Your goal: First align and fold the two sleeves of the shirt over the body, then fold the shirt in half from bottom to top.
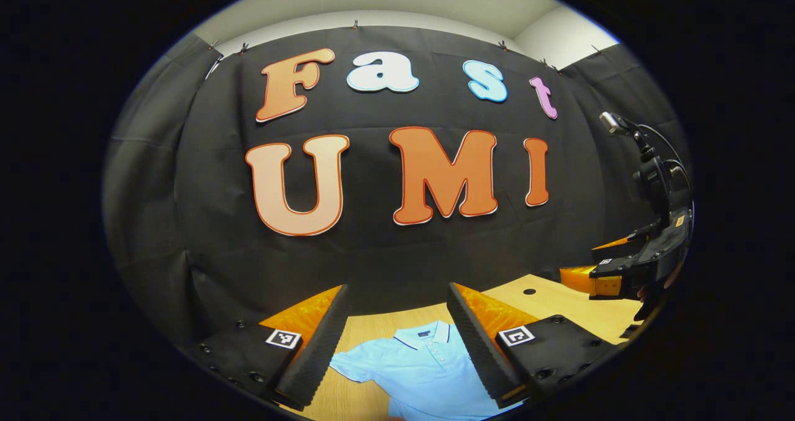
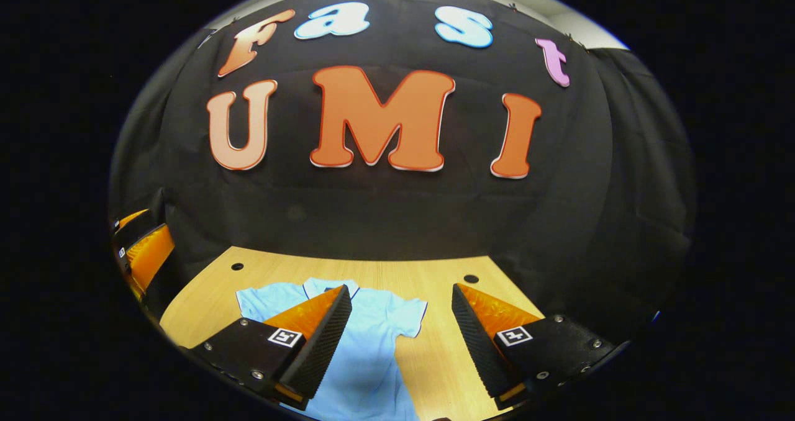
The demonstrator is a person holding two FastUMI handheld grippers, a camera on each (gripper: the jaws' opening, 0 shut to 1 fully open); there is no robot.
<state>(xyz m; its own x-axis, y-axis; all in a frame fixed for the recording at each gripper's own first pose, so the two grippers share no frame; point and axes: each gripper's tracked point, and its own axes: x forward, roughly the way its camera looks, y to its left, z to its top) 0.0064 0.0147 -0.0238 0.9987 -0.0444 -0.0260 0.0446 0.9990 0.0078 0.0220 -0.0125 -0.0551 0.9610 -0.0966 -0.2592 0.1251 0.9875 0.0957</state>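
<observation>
A light blue polo shirt [image 1: 422, 365] lies flat on the wooden table [image 1: 366, 328], collar toward the booth wall, both short sleeves spread out. My left gripper [image 1: 397, 340] hovers open above the shirt's collar area, touching nothing. In the right gripper view the same shirt [image 2: 372, 334] lies below my right gripper [image 2: 400, 340], which is open over the shirt's right sleeve [image 2: 410, 315] and the bare table beside it. The right gripper [image 1: 627, 272] also shows at the far right of the left gripper view, and the left gripper [image 2: 140, 253] shows at the left edge of the right gripper view.
The wooden table [image 2: 447, 353] has small round holes [image 2: 471, 279] near its far corners. The black cloth wall stands right behind the table's far edge. Bare wood lies to the right of the shirt.
</observation>
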